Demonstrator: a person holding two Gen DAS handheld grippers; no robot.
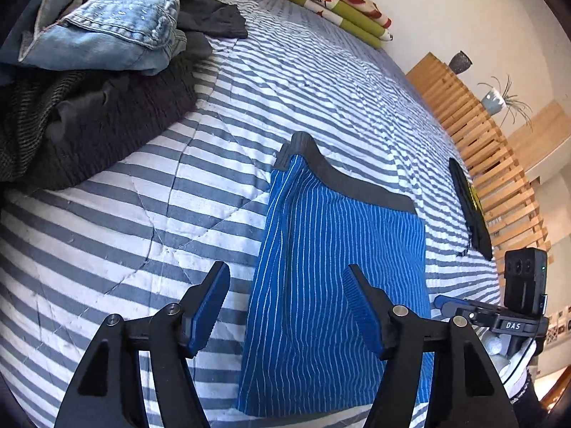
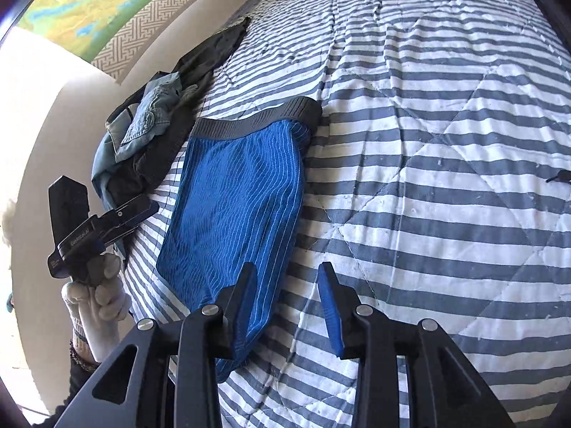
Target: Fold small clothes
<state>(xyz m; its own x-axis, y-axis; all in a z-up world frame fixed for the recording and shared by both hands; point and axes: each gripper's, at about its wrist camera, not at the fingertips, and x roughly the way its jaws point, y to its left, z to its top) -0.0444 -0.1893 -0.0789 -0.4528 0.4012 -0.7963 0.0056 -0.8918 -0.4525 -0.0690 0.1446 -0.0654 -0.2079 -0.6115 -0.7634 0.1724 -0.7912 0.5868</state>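
Blue striped shorts [image 1: 339, 274] flat on bedspread [image 1: 142, 232]

The underwear [image 1: 335, 267] lies flat on the bed [image 1: 142, 214], waistband at its far end. A clothes pile [image 1: 100, 71] sits behind it to the left; a folded garment [image 1: 471, 210] lies to its right, near the bed's edge.

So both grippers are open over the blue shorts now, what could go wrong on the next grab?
The left gripper straddles the left edge of the blue shorts, so closing could pinch the striped quilt too. The right gripper has one finger over the hem and one over bare quilt; it may catch a single layer and drag the fold crooked. A fold toward the grey waistband could slide the garment towards the clothes pile.
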